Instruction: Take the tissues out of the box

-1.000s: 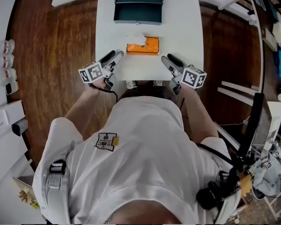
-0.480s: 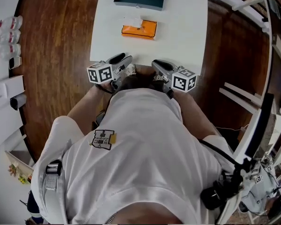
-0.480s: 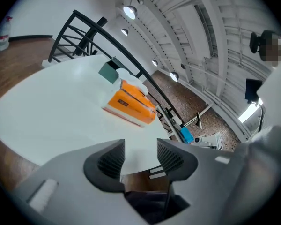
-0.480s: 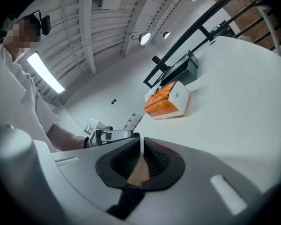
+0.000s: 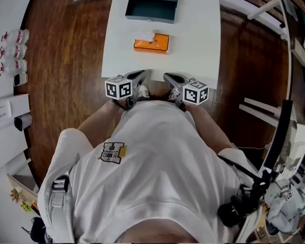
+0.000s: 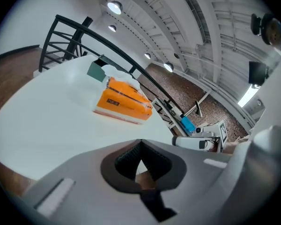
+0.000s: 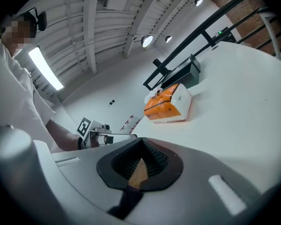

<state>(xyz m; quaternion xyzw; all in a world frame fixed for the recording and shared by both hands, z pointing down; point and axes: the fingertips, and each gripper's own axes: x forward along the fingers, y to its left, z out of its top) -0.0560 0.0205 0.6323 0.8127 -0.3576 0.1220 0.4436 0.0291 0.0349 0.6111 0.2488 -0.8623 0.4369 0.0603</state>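
At the near edge of the white table [image 5: 198, 39] I hold my left gripper [image 5: 144, 74] and right gripper [image 5: 168, 77] side by side, tips angled toward each other. Both have their jaws pressed together, with nothing between them. Well apart from both, farther along the table, sits the orange tissue box [image 5: 152, 43] — a white tissue [image 5: 145, 36] pokes from its top — and a dark green tray [image 5: 152, 6] lies beyond it.

Free table [image 5: 198, 44] surrounds tissue box [image 5: 151, 43] and dark tray [image 5: 152, 4].
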